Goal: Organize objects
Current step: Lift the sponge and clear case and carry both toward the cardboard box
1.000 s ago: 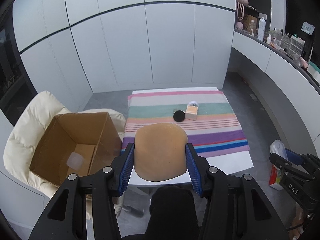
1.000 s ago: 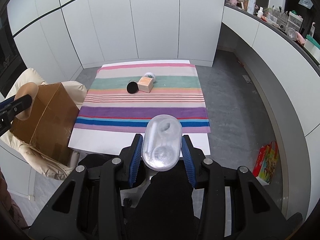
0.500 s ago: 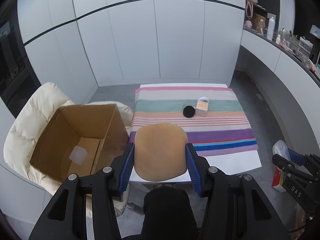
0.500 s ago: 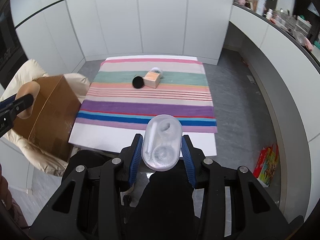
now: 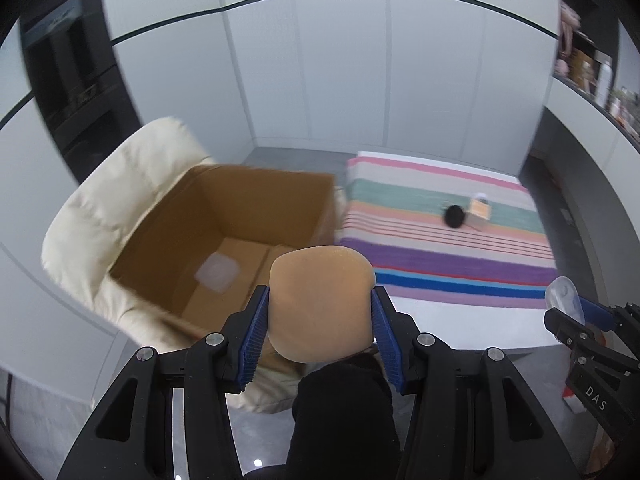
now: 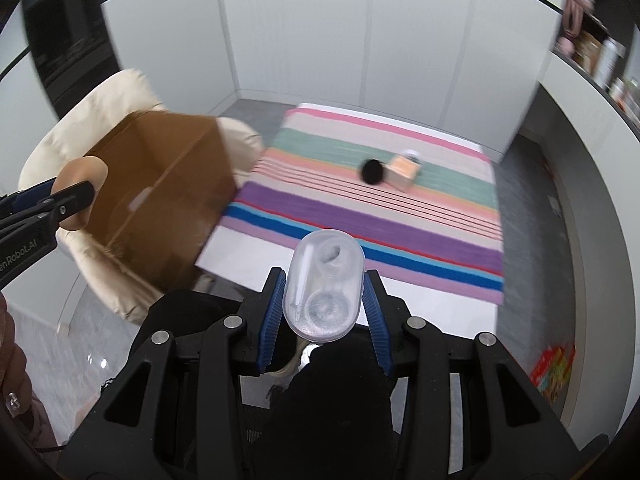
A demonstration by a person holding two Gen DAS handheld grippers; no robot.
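Observation:
My left gripper (image 5: 318,312) is shut on a tan rounded pad (image 5: 320,304) and holds it in the air just right of the open cardboard box (image 5: 224,232). A clear lid (image 5: 218,276) lies on the box floor. My right gripper (image 6: 323,300) is shut on a clear oval plastic case (image 6: 324,284), held above the near edge of the striped table (image 6: 360,216). A black round object (image 6: 372,172), a peach box (image 6: 404,168) and a small jar (image 6: 412,155) stand on the cloth. The left gripper with the pad shows in the right wrist view (image 6: 76,196).
The box rests on a cream padded chair (image 5: 120,196) left of the table. White cabinet walls stand behind. A curved counter with bottles (image 5: 600,76) runs along the right. A colourful package (image 6: 554,372) lies on the grey floor at right.
Both grippers have swung left toward the box, still holding their objects. The box now fills more of the left wrist view and the table has shifted right.

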